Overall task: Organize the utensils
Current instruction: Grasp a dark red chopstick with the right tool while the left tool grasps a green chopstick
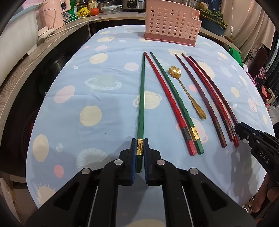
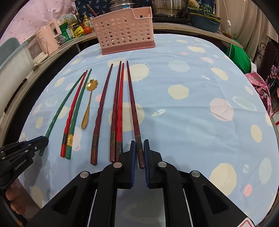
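Several chopsticks and a gold flower spoon (image 1: 187,90) lie in a row on the blue planet-print cloth. My left gripper (image 1: 140,148) is shut on the thick end of a green chopstick (image 1: 141,97), the leftmost one; it also shows in the right wrist view (image 2: 59,111). My right gripper (image 2: 139,148) is shut on the thick end of a dark maroon chopstick (image 2: 132,101), the rightmost one. Between them lie a red chopstick (image 1: 167,104), a second green chopstick (image 1: 174,97) and other red and maroon ones (image 2: 116,108). A pink perforated utensil holder (image 1: 171,22) stands at the far edge.
A wooden counter (image 1: 34,57) curves around the table's left and back, carrying a pink appliance (image 1: 50,15), jars, a tomato and pots. A green bag (image 2: 238,57) and pink cloth (image 2: 259,83) sit off the right edge.
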A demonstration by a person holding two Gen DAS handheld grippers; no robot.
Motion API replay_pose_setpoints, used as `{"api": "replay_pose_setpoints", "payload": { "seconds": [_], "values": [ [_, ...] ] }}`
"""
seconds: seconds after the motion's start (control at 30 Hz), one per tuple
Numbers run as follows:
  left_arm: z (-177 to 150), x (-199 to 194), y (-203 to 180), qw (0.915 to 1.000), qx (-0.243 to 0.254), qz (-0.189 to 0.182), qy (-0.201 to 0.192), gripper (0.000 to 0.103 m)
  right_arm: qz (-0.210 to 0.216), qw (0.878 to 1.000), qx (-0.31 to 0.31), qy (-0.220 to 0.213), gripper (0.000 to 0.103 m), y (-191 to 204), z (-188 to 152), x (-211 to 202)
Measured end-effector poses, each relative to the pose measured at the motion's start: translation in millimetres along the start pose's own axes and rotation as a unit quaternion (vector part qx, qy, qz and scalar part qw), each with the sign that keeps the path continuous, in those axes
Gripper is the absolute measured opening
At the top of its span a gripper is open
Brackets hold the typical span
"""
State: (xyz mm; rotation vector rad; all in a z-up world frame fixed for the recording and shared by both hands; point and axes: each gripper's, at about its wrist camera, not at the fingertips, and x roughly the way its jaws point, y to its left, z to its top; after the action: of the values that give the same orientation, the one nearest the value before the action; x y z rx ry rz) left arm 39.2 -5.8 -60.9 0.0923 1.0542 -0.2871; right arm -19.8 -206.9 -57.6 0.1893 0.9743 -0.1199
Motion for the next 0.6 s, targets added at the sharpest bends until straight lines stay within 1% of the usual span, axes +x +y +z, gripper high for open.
{"api": "replay_pose_setpoints", "payload": {
  "seconds": [0.33,0.6],
  "values": [
    [3,-7,6,0.9999,-0.014,0.004,-0.002,0.007,0.003,1.000,0.003,-0.014,0.007,-2,4,-12],
    [20,-33,13,0.9991,-0.032,-0.007,-0.026,0.007,0.023,0.998,0.016,-0.048,0.007,-4,22,-39]
  ]
}}
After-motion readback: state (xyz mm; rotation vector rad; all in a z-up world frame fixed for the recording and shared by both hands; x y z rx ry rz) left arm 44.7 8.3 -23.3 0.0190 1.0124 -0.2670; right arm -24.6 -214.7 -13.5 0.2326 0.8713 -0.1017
